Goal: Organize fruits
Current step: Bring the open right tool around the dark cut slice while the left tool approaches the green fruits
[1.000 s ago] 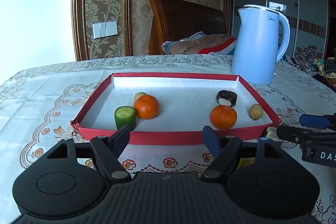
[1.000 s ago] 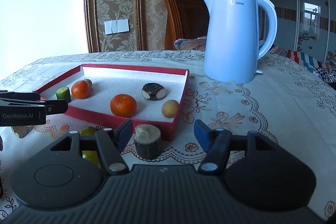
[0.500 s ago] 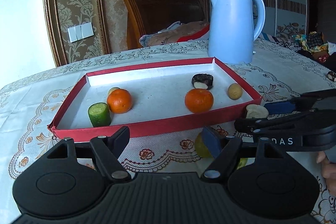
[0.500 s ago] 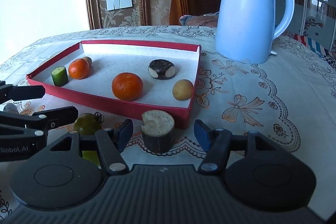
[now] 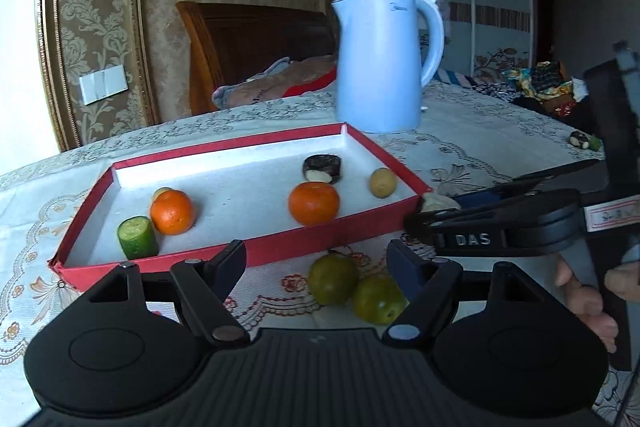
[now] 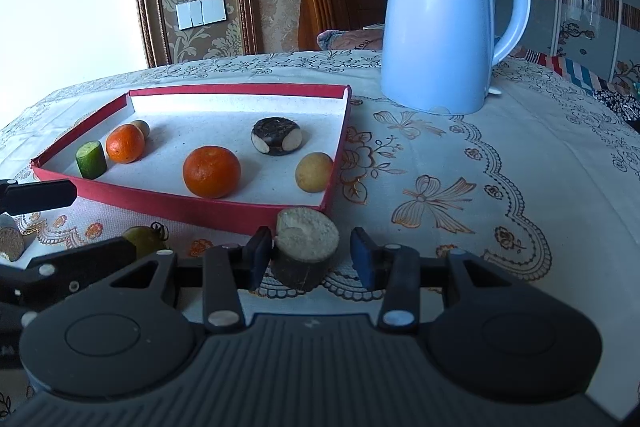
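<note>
Lace-patterned cloth covers the tabletop (image 6: 500,187), and both grippers work at its near edge. Closest in the right wrist view, the right gripper (image 6: 308,259) now has a dark-skinned, pale-topped stub of root (image 6: 306,247) between its fingers; half a second ago the stub stood just ahead of wide-spread fingers, and now the gap is much narrower, with the left pad against the skin and the right pad near it. I judge the squeeze is under way but not finished, so the stub rests on the cloth beside the red tray (image 6: 200,205). The left gripper (image 5: 316,263) is spread, and it has swung toward two green fruits (image 5: 352,287) that lie touching each other on the cloth in front of the tray; these were barely in sight a second ago. Both pickups look imminent. Farther on, inside the tray, sit a cucumber piece (image 5: 137,237), two oranges (image 5: 314,203), a small yellow fruit (image 5: 383,183) and a dark slice (image 5: 322,169). Beyond stands a pale blue kettle (image 6: 440,27).
</note>
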Demonstrator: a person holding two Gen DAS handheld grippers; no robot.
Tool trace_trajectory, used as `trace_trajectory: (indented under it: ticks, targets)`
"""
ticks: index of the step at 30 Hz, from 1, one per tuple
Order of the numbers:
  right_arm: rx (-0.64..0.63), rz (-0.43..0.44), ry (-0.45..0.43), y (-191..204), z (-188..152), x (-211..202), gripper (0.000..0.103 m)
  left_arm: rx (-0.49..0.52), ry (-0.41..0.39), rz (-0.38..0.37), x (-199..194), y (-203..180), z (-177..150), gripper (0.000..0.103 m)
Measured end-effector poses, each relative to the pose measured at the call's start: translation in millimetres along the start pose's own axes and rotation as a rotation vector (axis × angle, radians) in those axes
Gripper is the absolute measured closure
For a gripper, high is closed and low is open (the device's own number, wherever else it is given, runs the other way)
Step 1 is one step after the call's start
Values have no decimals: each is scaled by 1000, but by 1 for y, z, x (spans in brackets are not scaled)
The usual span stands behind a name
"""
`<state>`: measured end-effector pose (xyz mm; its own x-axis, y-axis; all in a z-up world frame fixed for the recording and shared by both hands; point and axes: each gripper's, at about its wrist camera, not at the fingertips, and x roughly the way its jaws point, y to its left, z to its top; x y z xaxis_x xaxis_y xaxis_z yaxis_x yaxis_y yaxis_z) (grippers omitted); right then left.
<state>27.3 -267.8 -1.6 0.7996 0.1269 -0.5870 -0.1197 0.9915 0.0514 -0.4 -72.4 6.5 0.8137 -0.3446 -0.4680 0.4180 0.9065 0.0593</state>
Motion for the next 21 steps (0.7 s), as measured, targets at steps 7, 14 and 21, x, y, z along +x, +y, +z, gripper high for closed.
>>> trace_trajectory:
  ticks: [7, 14, 21]
  targets:
    - [33, -1, 21, -6, 0, 3, 62, 91, 45, -35, 2, -27, -9, 26]
    - [14, -6, 14, -2, 0, 2, 62, 53, 105, 36, 15, -23, -7, 38]
    - [20, -2, 14, -5, 0, 2, 62, 16, 153, 114, 20, -11, -10, 69]
